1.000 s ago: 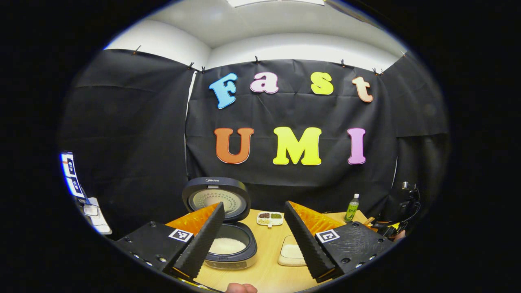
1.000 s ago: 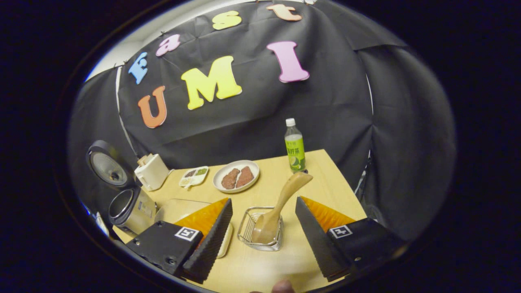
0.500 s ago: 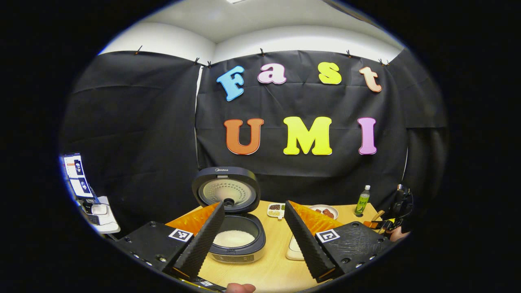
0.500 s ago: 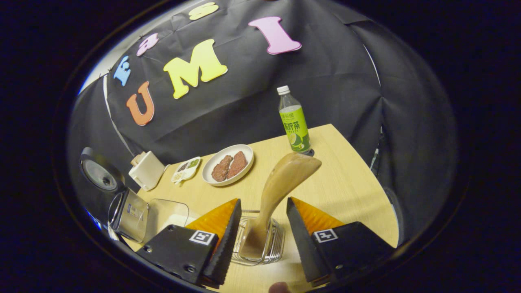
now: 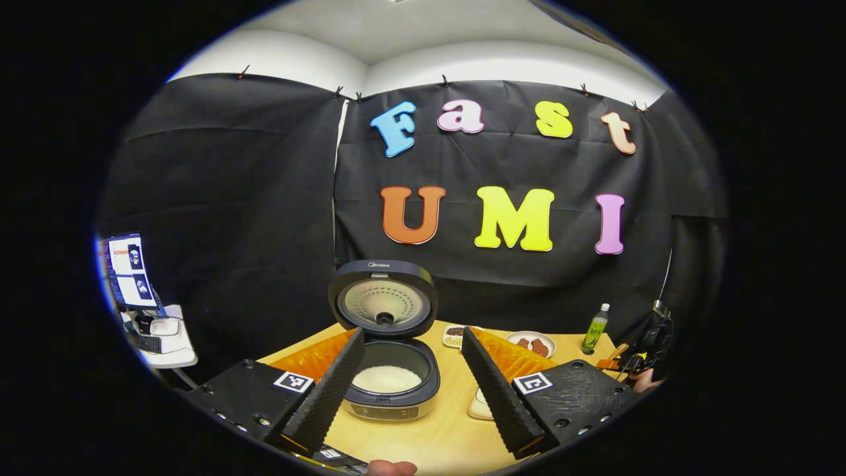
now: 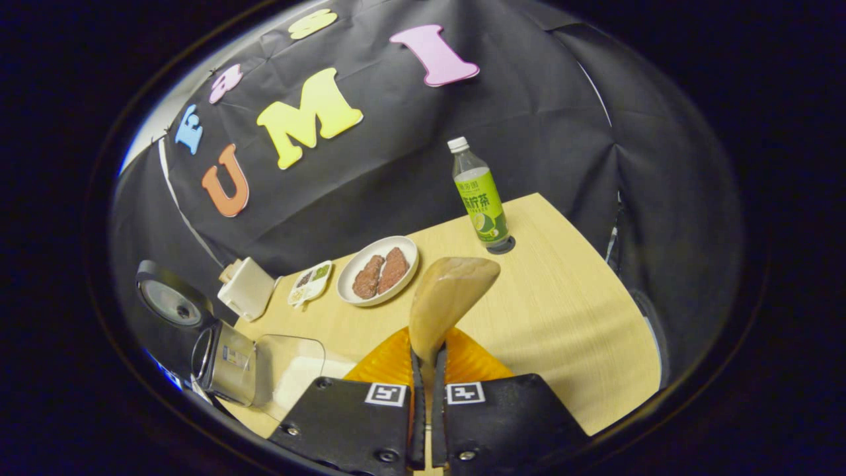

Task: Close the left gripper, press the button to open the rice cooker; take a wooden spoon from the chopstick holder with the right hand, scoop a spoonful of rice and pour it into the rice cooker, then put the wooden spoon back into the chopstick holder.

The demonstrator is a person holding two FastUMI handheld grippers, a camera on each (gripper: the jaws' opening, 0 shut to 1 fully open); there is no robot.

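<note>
Wooden spoon (image 6: 444, 297) clamped between right gripper (image 6: 425, 370) jaws (bowl end up)

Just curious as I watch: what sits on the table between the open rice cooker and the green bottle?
In the left gripper view, a small divided dish and a plate of brown pieces sit between the rice cooker and the green bottle.
</note>
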